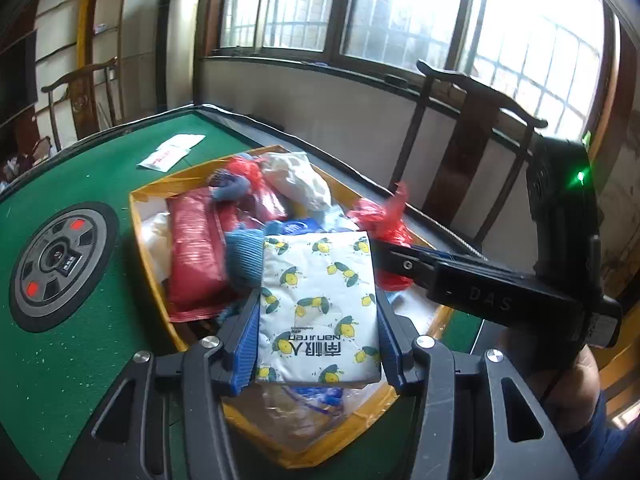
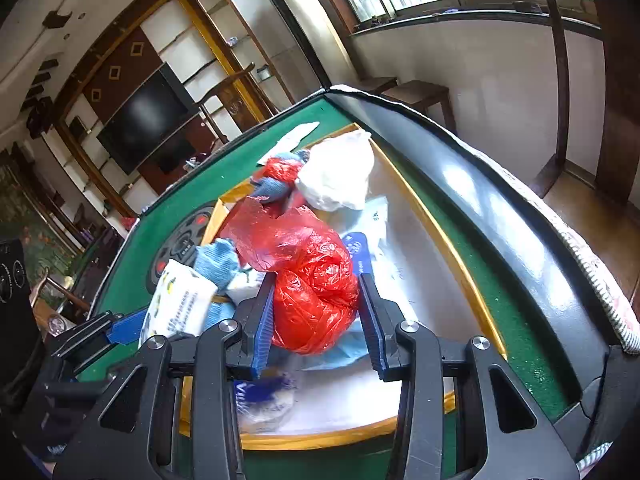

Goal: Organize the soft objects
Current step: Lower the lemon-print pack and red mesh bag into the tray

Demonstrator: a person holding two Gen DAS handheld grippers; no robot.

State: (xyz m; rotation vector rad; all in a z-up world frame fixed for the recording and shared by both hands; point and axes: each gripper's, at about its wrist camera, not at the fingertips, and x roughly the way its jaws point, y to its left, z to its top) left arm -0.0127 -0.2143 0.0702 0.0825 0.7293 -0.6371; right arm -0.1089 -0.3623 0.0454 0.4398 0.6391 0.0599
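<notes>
- The left gripper [image 1: 318, 312] clamps the lemon-print packet [image 1: 318, 304], frame centre, over the yellow tray [image 1: 150, 248].
- The right gripper [image 2: 316, 312] pinches the red bag [image 2: 316, 300], centre.
- Lower each gently, then release.

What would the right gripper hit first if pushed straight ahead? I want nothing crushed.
The right gripper already has the red plastic bag between its fingers, so that bag meets it first. Past it, probably the blue cloth and white bag; depth is unclear.

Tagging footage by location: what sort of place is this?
Probably a home living room: a green mahjong table, a wall-mounted TV, wooden chairs and barred windows.
</notes>
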